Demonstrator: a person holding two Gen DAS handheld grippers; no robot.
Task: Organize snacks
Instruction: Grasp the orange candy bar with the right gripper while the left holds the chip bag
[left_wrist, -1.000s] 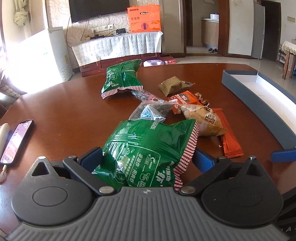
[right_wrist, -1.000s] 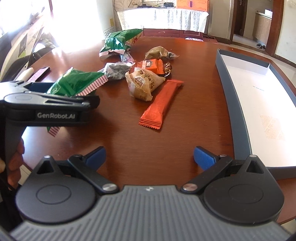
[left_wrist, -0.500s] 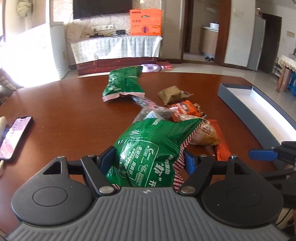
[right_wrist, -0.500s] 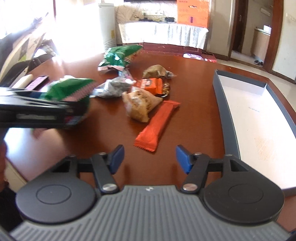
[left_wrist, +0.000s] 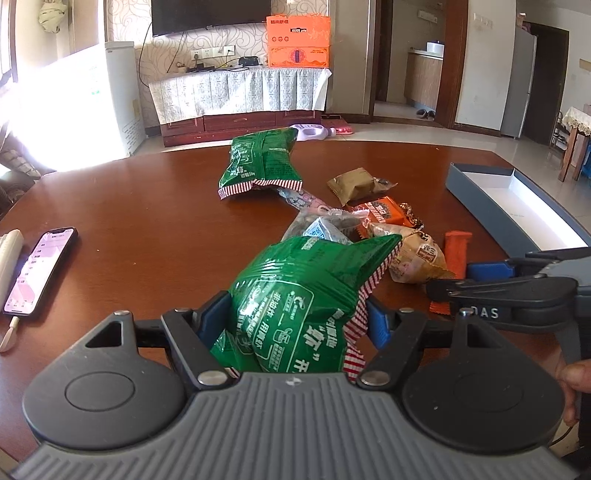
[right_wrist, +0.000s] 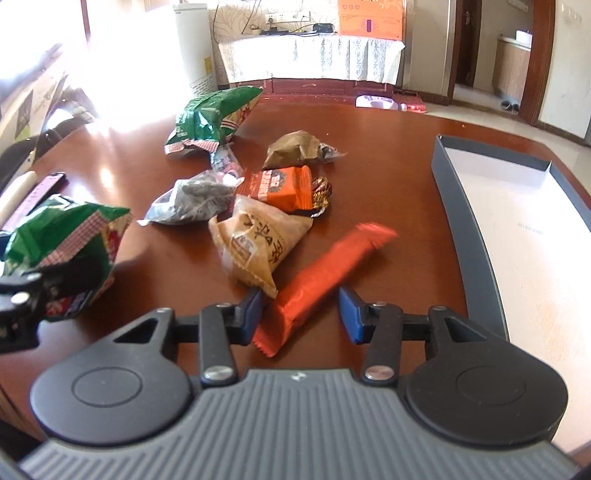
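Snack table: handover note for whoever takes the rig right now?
Left gripper: shut on the green bag, lifted off the table.
Right gripper: jaws have just been closing around the red bar's near end; right pad not on it yet, so no grip.
Box: nothing in the part that shows.
Left on the table: second green bag, olive packet, orange packet, tan packet, grey packet.
Done: one bag picked. Left: everything else.
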